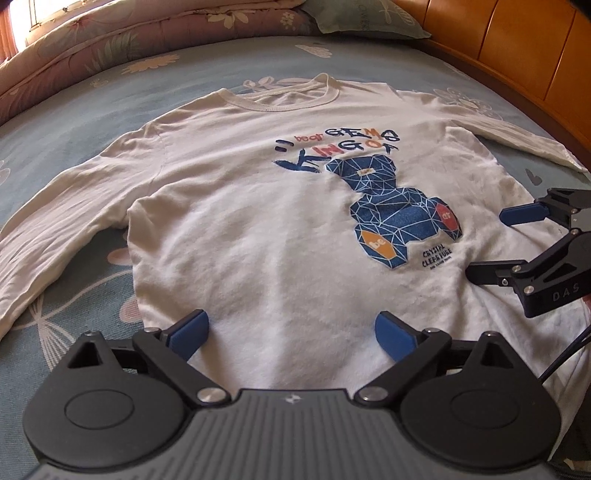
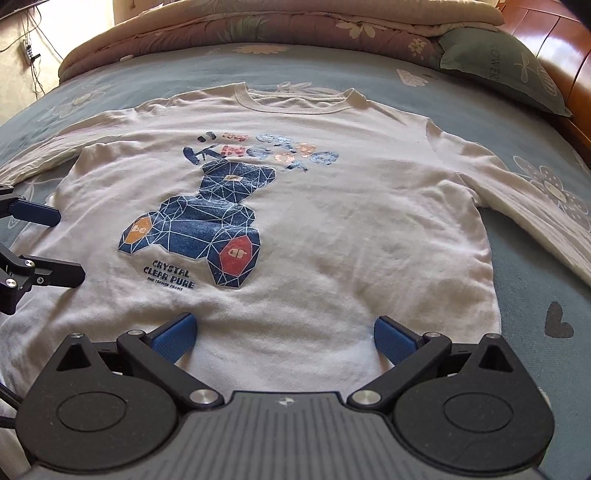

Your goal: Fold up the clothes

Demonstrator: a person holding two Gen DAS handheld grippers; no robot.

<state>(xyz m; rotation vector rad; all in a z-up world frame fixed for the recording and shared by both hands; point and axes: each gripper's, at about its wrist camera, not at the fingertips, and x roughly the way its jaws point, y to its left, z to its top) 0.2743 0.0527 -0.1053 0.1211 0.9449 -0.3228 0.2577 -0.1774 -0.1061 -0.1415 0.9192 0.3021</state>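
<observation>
Across the bed (image 1: 74, 122), covered by a blue floral sheet, one garment occupies the middle: a white long-sleeved shirt (image 1: 258, 229) laid flat, print side up, collar (image 1: 280, 94) toward the far end where a rolled quilt (image 2: 258, 26) and a green pillow (image 2: 495, 70) sit against the wooden bed frame (image 1: 517, 44).

Condition of the shirt: fully spread. Both sleeves extend outward from the shoulders, the left sleeve (image 1: 55, 221) trailing down the sheet, the right sleeve (image 2: 524, 206) angled off toward the bed's edge. No crease line, no doubled layer and no tucked sleeve is visible in either view. Light wrinkling only across the body. The hem lies nearest the cameras, partly hidden under the gripper bodies.

Assessment of progress: as the garment lies, no fold is present. Sleeves, sides and the lengthwise fold all remain to be made for the shirt to count as folded. No other clothes, folded or otherwise, appear in view, so nothing can be said about further items.

The bear print (image 2: 199, 229) with its lettering sits centred on the chest, undistorted, which confirms the front panel is flat.

Left gripper (image 1: 291, 334): jaws spread wide, grasping nothing, poised over the lower body of the shirt near the hem. Right gripper (image 2: 284, 332): likewise spread and empty, alongside it over the hem area.
</observation>
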